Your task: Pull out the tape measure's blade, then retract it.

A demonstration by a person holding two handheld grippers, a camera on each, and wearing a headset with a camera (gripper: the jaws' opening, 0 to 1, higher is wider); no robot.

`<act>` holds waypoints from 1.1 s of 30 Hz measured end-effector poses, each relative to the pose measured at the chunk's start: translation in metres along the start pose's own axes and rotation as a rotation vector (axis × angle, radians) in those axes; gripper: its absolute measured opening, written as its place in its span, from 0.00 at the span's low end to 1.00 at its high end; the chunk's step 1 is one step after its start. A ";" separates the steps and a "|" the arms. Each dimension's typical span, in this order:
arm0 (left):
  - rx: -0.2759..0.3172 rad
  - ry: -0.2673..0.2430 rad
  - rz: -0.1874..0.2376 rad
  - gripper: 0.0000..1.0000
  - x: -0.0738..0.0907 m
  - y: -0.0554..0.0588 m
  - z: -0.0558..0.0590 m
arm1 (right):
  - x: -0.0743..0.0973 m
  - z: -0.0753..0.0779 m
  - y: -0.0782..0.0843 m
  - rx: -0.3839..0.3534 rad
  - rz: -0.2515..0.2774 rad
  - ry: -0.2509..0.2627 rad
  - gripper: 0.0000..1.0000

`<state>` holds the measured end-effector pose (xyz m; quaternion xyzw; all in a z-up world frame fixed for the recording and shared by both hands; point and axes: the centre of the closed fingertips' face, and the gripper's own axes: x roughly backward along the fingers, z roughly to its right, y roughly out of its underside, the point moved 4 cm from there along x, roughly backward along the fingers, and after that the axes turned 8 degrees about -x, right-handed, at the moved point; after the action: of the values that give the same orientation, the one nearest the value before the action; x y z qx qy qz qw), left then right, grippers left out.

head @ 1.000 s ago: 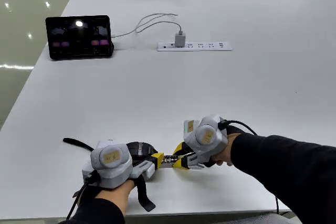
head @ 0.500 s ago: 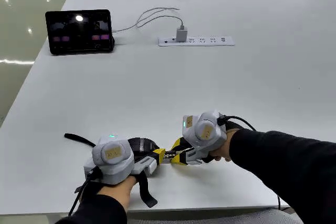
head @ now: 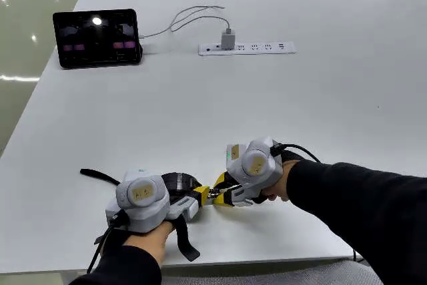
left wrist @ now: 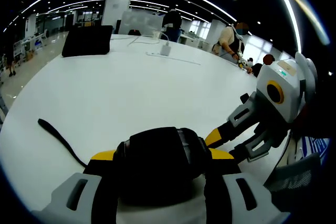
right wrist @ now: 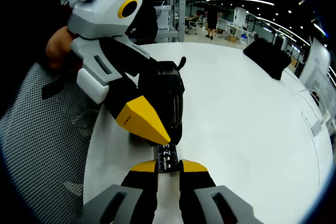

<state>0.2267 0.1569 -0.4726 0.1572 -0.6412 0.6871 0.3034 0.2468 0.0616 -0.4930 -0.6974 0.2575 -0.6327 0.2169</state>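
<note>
Left gripper (left wrist: 161, 155) fingers clamp the round black tape measure case (right wrist: 165, 98) on the white counter (head: 200, 118); right gripper (right wrist: 169, 167) fingers pinch its short black blade (right wrist: 168, 154); pull-out seemingly barely begun, needing a straight draw away.

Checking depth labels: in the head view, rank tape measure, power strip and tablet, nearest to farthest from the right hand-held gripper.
1. tape measure, touching the right hand-held gripper, leftward.
2. power strip, far ahead.
3. tablet, farther, ahead-left.

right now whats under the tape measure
The white table; the tape measure seems to rest on it. The left gripper clamps its sides and covers its base, so anything beneath is hidden.
</note>
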 end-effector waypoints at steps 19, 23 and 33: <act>-0.002 0.012 0.000 0.61 0.000 0.000 -0.001 | -0.009 -0.002 -0.010 0.000 0.004 -0.010 0.12; 0.000 0.014 0.001 0.61 0.000 0.000 -0.001 | -0.010 -0.002 -0.010 -0.007 0.009 -0.014 0.12; 0.001 0.018 -0.002 0.62 0.000 0.000 -0.001 | -0.011 -0.003 -0.011 -0.016 0.021 -0.009 0.12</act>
<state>0.2274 0.1578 -0.4727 0.1519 -0.6379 0.6886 0.3096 0.2436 0.0771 -0.4939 -0.6993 0.2689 -0.6250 0.2190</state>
